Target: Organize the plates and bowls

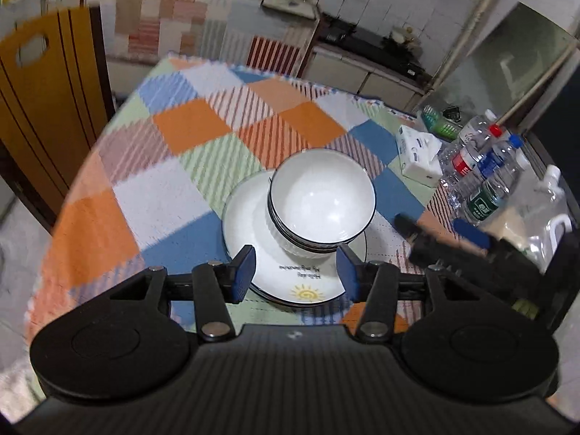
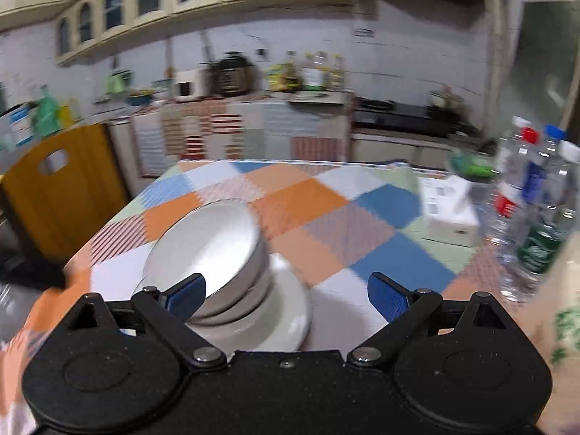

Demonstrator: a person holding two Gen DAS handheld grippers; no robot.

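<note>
White bowls with dark rims [image 1: 320, 203] are stacked on a pile of white plates [image 1: 253, 217] with a sun drawing, in the middle of the checked tablecloth. My left gripper [image 1: 295, 273] is open and empty, above the near edge of the plates. My right gripper [image 2: 286, 295] is open and empty, to the right of the stack; its body shows at the right of the left wrist view [image 1: 435, 243]. In the blurred right wrist view the bowls [image 2: 206, 250] and plates [image 2: 286, 311] lie just ahead, towards its left finger.
Several water bottles [image 1: 482, 166] and a tissue box [image 1: 417, 152] stand at the table's right side. A wooden chair back [image 1: 47, 108] is at the left. A kitchen counter [image 2: 253, 105] runs behind the table.
</note>
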